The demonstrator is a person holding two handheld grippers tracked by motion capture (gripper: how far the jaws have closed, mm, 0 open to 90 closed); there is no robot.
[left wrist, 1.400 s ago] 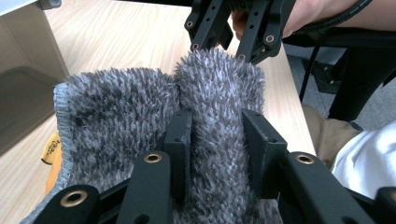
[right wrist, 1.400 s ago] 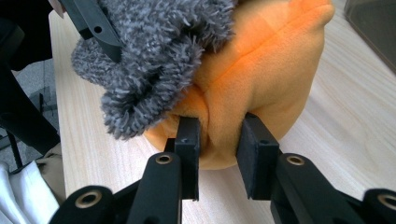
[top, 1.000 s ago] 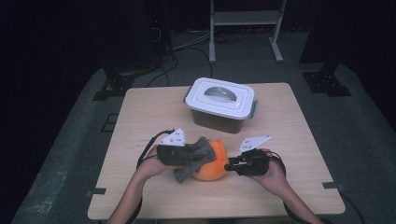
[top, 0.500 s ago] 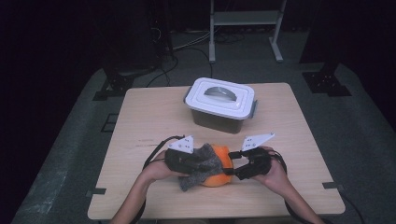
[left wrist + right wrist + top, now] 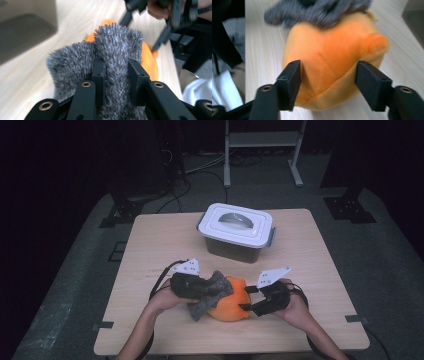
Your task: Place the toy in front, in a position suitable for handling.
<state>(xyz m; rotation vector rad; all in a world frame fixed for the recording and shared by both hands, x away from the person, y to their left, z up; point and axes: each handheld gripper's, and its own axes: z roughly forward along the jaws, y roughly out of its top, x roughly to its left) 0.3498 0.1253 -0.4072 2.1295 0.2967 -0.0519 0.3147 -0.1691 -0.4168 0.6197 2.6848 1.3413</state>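
An orange plush toy (image 5: 231, 307) lies on the table near the front edge. A grey fuzzy cloth (image 5: 209, 295) drapes over its left side. My left gripper (image 5: 212, 290) is shut on the grey cloth (image 5: 112, 50), a fold of it pinched between the jaws (image 5: 116, 72). Behind the cloth the orange plush (image 5: 151, 62) shows. My right gripper (image 5: 245, 299) is at the plush's right side. Its jaws have just been opening and now stand wide on either side of the orange plush (image 5: 332, 57). The right gripper (image 5: 330, 83) is open, and the grey cloth (image 5: 319, 11) lies on the plush's far side.
A dark storage box with a white lid and handle (image 5: 236, 231) stands at the back middle of the wooden table (image 5: 160, 245). Both forearms come in from the front edge. Dark floor, cables and a metal stand lie beyond the table.
The right gripper's jaws have opened wide around the orange plush. The left gripper with the grey cloth has shifted slightly down along the plush's left side.
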